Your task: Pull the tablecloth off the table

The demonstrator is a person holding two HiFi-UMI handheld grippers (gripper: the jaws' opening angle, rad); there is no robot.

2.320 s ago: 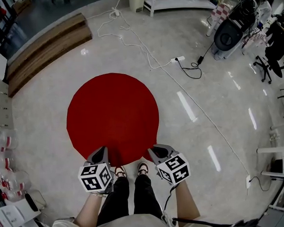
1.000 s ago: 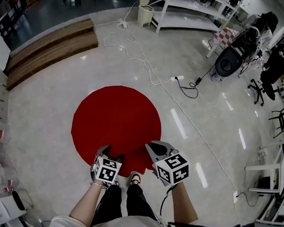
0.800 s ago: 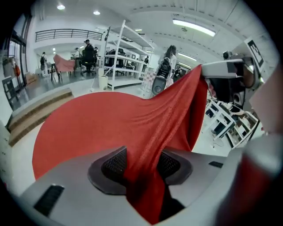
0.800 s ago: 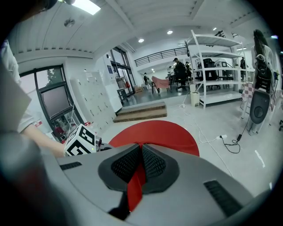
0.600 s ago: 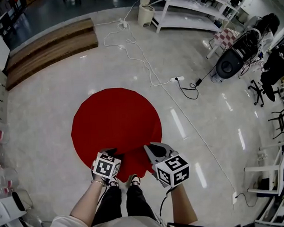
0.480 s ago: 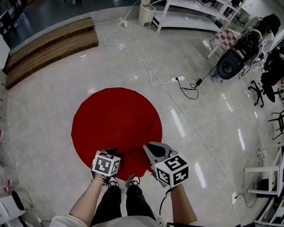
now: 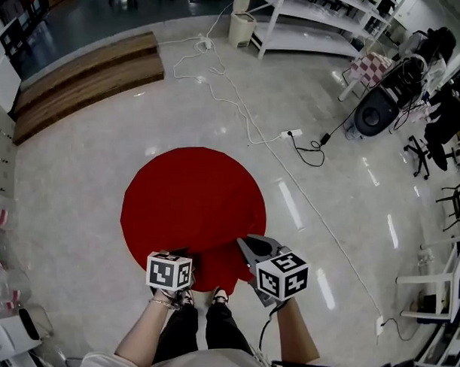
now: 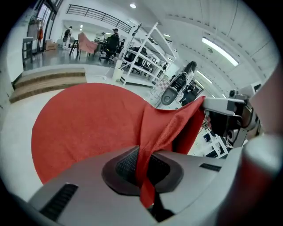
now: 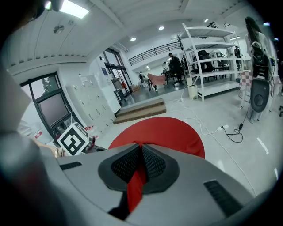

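Your left tongs [image 8: 142, 164] have rolled over and closed since a second ago, when they stood wide open at the hem. Their jaws have just been closing, and the pads now pinch a fold of the red tablecloth [image 7: 191, 195], with a strip of it hanging out below the jaws. Your right tongs [image 9: 140, 164] are pressed together in the same way on their own bit of hem, red cloth trapped between the ribbed pads. The near edge of the cloth has also bunched up between the two grips where it lay flat.

What counts for the pull is this: the whole round cloth lies ahead of both tongs, spread away from you over the worktop, which it hides completely. Being round, it has no long axis to favour. The tongs sit side by side on the near hem, one to each side of your feet and neither nearer than the other. From the left gripper view, the lifted edge runs up in a ridge towards the right tongs. An even draw back towards you looks the right line.
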